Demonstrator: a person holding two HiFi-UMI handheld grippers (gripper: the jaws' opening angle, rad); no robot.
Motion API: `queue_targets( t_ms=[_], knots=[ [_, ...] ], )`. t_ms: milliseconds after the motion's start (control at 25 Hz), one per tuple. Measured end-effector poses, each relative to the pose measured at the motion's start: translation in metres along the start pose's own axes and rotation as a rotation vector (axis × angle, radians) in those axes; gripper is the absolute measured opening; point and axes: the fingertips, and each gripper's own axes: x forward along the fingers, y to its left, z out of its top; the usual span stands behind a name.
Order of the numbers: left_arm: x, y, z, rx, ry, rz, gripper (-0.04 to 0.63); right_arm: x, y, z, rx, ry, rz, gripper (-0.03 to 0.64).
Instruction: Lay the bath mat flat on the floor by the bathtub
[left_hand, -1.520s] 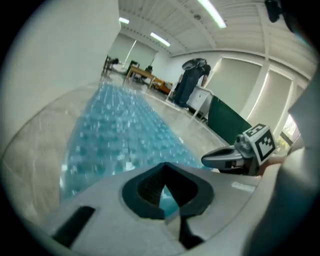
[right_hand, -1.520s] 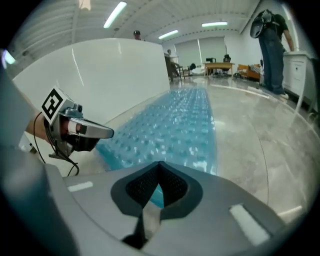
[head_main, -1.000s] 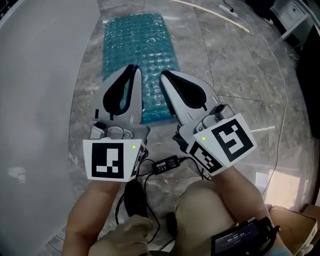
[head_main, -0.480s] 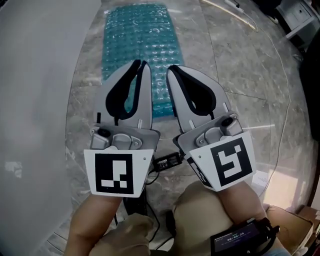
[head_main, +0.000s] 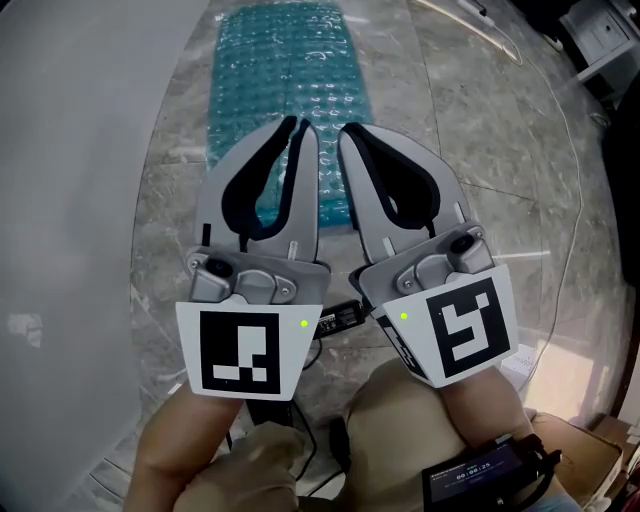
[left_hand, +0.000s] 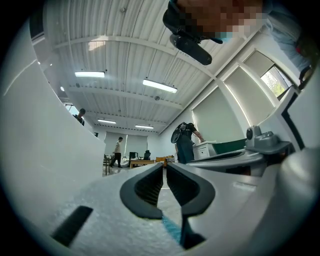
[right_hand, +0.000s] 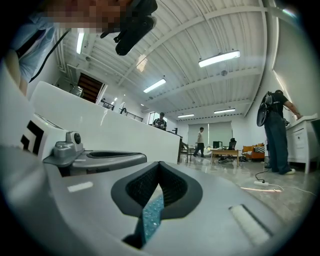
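Observation:
The teal bubbled bath mat lies flat and lengthwise on the marble floor, right beside the white bathtub wall. Both grippers hover above its near end, side by side and pointing away from me. My left gripper is shut with nothing in it. My right gripper is shut and empty as well. Through the left gripper's jaws, a teal sliver of the mat shows below the closed tips. The right gripper view shows the mat the same way, under its tips.
A black cable with an adapter lies on the floor under my hands. A white cord runs across the far floor, near a white cabinet. A cardboard box stands at the bottom right. People stand far off in the room.
Both grippers have lifted closer to the camera and drawn nearer each other, jaws still shut. The mat has not moved.

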Motion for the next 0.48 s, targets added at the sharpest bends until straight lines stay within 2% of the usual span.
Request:
queue_targets(
  t_ms=[480],
  knots=[
    [0.0028, 0.002, -0.0001, -0.006, 0.001, 0.01, 0.031, -0.0052, -0.0074, 0.0003, -0.008, 0.0, -0.018, 0.008]
  ],
)
